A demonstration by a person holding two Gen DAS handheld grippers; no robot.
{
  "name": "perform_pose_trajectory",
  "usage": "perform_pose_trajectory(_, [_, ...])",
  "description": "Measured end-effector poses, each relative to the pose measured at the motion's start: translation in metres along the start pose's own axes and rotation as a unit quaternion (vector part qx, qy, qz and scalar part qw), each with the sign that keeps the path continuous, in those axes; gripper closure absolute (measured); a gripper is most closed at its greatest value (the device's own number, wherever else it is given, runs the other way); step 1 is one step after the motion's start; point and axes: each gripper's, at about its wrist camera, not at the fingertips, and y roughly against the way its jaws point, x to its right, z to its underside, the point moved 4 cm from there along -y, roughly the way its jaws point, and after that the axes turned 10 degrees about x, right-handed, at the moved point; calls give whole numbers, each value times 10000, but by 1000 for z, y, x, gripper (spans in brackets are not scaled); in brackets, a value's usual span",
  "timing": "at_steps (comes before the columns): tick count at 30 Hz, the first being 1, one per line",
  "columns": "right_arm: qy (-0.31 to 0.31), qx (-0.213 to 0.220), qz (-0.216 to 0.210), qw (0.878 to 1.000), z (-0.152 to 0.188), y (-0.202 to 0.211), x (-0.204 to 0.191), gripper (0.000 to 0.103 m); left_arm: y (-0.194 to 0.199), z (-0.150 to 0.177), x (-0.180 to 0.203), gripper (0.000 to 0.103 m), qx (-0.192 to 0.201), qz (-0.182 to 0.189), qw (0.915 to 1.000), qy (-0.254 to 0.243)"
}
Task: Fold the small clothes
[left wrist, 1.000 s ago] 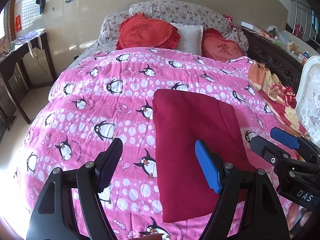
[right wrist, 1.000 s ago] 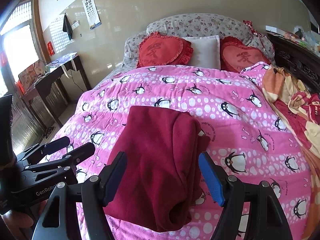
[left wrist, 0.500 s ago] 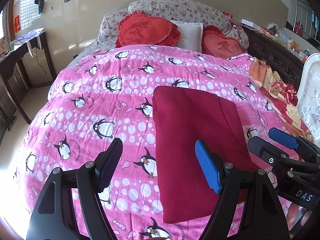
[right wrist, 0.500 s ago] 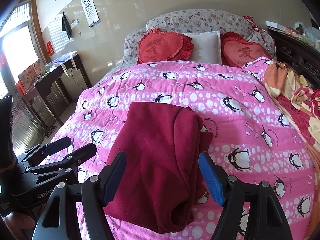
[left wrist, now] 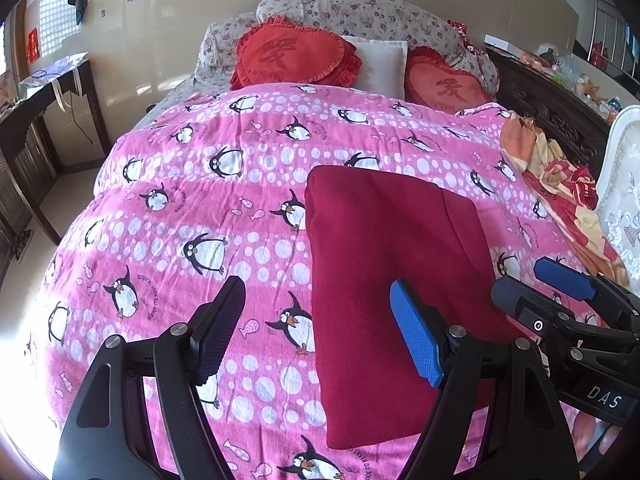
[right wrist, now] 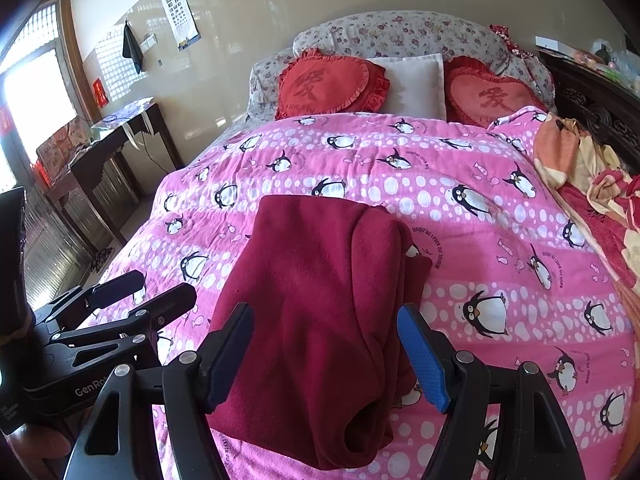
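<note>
A dark red fleece garment (left wrist: 396, 276) lies folded into a long rectangle on the pink penguin quilt (left wrist: 192, 208). It also shows in the right wrist view (right wrist: 316, 300), with layered edges along its right side. My left gripper (left wrist: 320, 336) is open and empty, hovering above the garment's near left edge. My right gripper (right wrist: 326, 352) is open and empty, hovering above the garment's near end. The right gripper also shows in the left wrist view (left wrist: 548, 296), and the left gripper in the right wrist view (right wrist: 136, 296).
Two red heart cushions (left wrist: 292, 56) and a white pillow (left wrist: 380, 64) lie at the head of the bed. A crumpled orange and red blanket (left wrist: 560, 184) lies along the bed's right side. A dark wooden desk (right wrist: 112, 148) stands left of the bed.
Both grippers have drawn back slightly and tilted, so the bed sits a little lower in view. The garment has not moved. Both jaws stay open.
</note>
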Motion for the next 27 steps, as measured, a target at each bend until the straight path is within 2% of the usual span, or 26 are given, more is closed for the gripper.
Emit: perform_pose_trajectory(27, [36,-102,-4,9999,3,-4,-2,31,-2,1,3,27,-29,2,10000,-13])
